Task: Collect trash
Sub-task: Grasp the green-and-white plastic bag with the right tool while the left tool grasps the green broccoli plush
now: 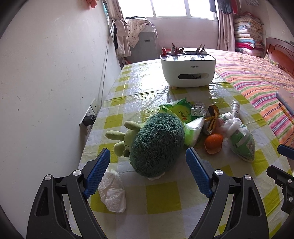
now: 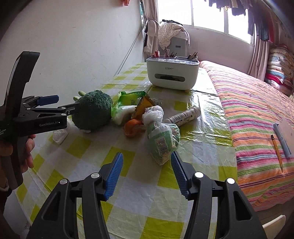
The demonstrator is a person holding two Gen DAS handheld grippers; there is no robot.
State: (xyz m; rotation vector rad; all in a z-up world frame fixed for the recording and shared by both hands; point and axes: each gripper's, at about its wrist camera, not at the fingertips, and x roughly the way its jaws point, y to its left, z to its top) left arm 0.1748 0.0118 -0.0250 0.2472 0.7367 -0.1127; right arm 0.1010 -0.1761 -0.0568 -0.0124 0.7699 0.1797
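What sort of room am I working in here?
Most likely a home bedroom: a bed with a striped cover beside the checked table, folded quilts stacked in the corner, and clothes hanging by the window.

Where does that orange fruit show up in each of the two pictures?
Left wrist view: the orange lies right of centre, right of the green plush toy.
Right wrist view: the orange lies near the centre, again right of the plush toy.
Shared landmark: the white organizer box further back.
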